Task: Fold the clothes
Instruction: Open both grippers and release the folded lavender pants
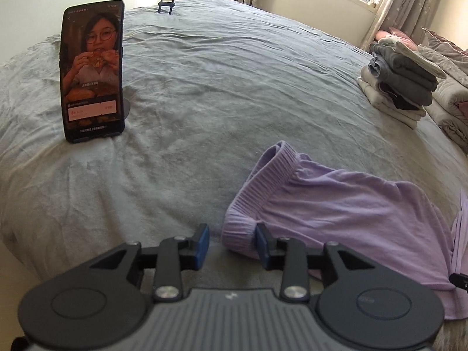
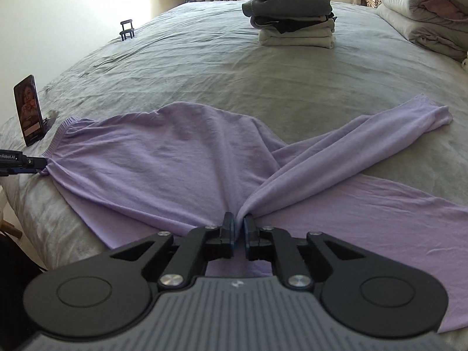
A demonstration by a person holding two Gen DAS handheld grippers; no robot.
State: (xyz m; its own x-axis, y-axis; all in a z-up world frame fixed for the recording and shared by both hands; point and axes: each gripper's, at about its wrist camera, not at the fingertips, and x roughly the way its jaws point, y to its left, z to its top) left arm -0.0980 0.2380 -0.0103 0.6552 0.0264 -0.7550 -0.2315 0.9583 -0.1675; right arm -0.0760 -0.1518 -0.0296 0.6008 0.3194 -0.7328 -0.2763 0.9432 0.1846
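A lilac sweater lies spread on the grey bed, one sleeve folded across towards the far right. My right gripper sits at the near edge where the sleeve's cloth gathers to a point. Its jaws stand a narrow gap apart, with cloth showing in the gap and not pressed. My left gripper is open around the sweater's ribbed hem corner. The corner lies against the right finger, and the left pad is clear of it. The right wrist view shows the left gripper at the sweater's left corner.
A stack of folded clothes stands at the far side of the bed, with a folded quilt to its right. A phone is propped upright at the left. A small black stand sits at the far edge. Curtains and a window lie beyond.
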